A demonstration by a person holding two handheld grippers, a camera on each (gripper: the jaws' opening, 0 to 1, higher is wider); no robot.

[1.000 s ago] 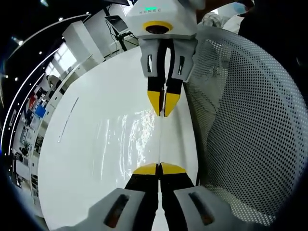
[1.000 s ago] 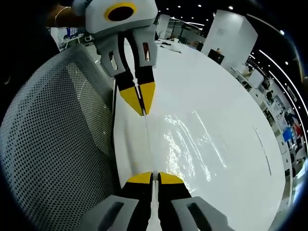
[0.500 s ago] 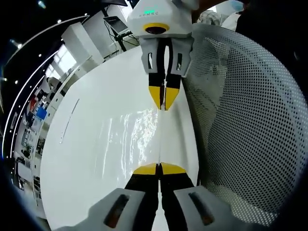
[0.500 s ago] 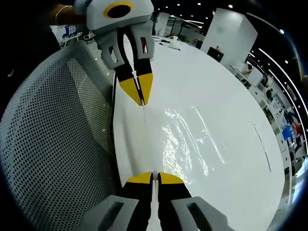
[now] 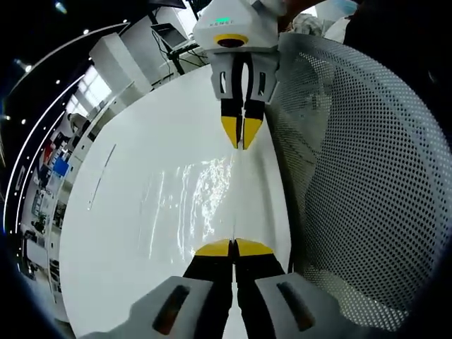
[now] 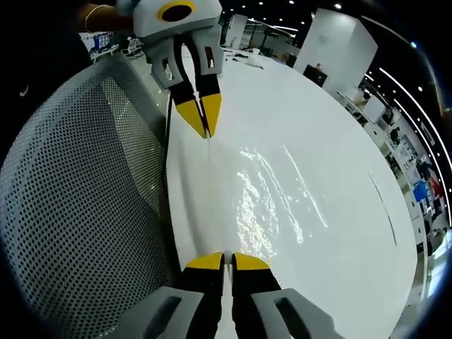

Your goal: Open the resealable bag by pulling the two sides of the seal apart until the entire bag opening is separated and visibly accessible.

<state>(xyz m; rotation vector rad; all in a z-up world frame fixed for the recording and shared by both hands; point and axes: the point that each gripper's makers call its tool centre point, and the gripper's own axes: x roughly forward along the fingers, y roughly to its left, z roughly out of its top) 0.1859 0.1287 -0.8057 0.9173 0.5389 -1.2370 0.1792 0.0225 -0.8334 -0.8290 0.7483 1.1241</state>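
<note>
A clear resealable bag [image 5: 205,191] is stretched between my two grippers over a white table [image 5: 120,233]; its film shows as a glossy, wrinkled sheet. My left gripper [image 5: 234,247] is shut on one edge of the bag at the bottom of the left gripper view. Facing it at the top, my right gripper [image 5: 241,143] is shut on the opposite edge. In the right gripper view the bag [image 6: 265,201] runs from my right gripper [image 6: 227,260] up to the left gripper [image 6: 203,131]. The taut top edge reads as a thin line between the yellow tips.
A grey mesh chair back [image 5: 367,176] stands close beside the table edge, also seen as the mesh chair back [image 6: 78,205]. A thin dark line [image 5: 101,173] lies on the table. Desks and equipment stand in the far room.
The two grippers have drawn farther apart, each looking smaller and more distant in the other's view. The bag film between them is stretched longer.
</note>
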